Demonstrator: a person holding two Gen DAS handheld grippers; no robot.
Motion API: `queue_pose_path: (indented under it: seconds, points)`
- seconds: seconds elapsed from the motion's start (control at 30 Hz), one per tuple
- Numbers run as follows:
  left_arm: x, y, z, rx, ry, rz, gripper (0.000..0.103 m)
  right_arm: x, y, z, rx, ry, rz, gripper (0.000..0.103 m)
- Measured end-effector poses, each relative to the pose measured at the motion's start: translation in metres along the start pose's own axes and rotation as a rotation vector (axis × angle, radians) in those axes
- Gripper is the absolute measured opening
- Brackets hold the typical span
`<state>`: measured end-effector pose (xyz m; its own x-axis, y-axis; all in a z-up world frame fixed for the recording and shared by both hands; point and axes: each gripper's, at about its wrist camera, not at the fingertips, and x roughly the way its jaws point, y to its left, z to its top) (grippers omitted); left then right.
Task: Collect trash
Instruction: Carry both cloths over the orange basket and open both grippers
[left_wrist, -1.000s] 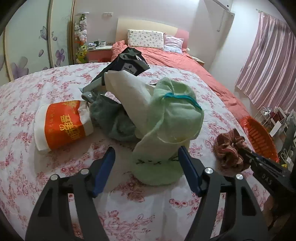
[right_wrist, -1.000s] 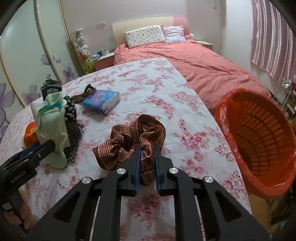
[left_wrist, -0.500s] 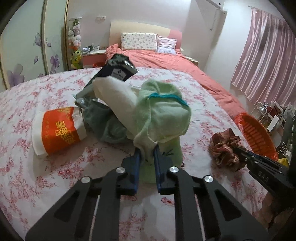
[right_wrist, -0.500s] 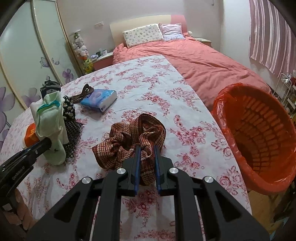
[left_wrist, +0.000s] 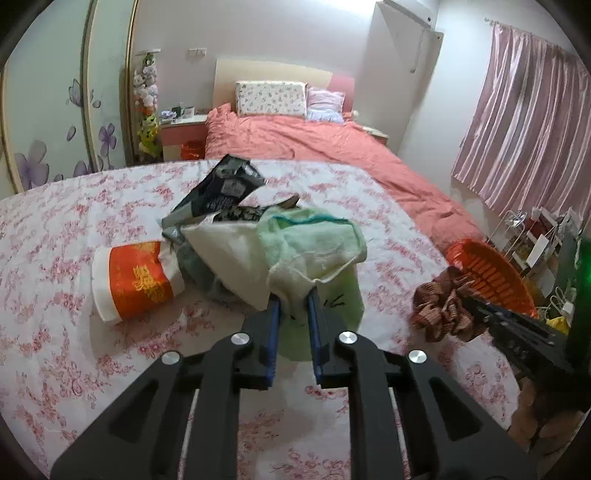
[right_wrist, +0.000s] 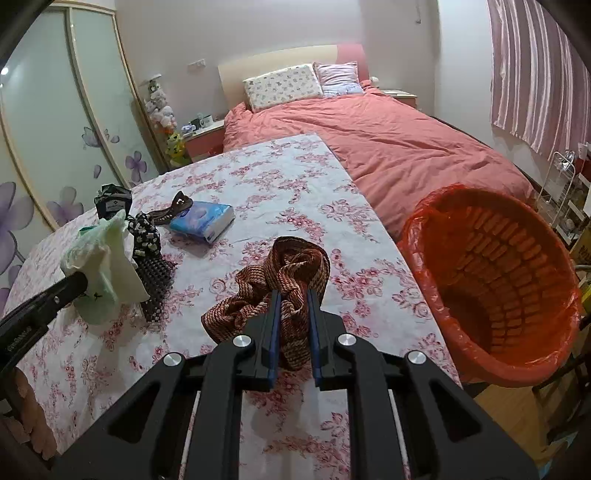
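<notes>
**Two soft cloths pinched, basket waiting**

The left gripper (left_wrist: 291, 295) is closed almost fully on a fold of the green cloth (left_wrist: 314, 240), which rises off the table (left_wrist: 55, 332) at the centre of the left view. The cloth is light, limp and likely to drape and swing; a pinch on a bunched fold, as here, looks the safest hold, since a single thin edge might slip out. Its lower flap hangs below the pads.

The right gripper (right_wrist: 291, 299) is clamped tight on the brown scarf (right_wrist: 280, 273), which lies bunched on the table with a tail between the jaws. It is woven, soft and floppy, so loose loops may trail or snag.

The orange basket (right_wrist: 491, 280) stands off the table edge at three o'clock of the scarf, lined with a red bag; it appears empty.

At nine o'clock of the green cloth lies an orange cup (left_wrist: 133, 277) on its side; at twelve o'clock a dark packet (left_wrist: 225, 184). A tissue pack (right_wrist: 203, 219) lies at eleven o'clock of the scarf.
</notes>
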<state>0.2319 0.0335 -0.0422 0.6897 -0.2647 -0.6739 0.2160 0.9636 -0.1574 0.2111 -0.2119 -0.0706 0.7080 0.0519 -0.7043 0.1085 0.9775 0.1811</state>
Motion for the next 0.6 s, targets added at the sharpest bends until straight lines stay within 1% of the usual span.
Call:
queue_pose_path:
  seconds: [0.03,0.2,0.27,0.4,0.6]
  points:
    - [0.003,0.002,-0.004,-0.006,0.020,-0.004,0.016,0.002,-0.001,-0.002,0.003,0.008,0.000,0.014]
    - [0.010,0.010,-0.020,-0.020,0.068,0.009,0.013,0.010,-0.008,-0.009,0.021,0.047,-0.002,0.014]
    - [0.011,0.014,-0.022,-0.030,0.077,0.008,0.008,0.009,-0.009,-0.010,0.026,0.049,0.000,0.014]
    - [-0.001,0.014,-0.017,-0.035,0.051,-0.005,0.006,0.001,-0.009,-0.006,0.028,0.028,0.006,0.014]
    - [-0.029,-0.003,0.011,0.013,-0.037,-0.015,0.006,-0.022,-0.012,0.011,0.039,-0.040,0.027,0.014]
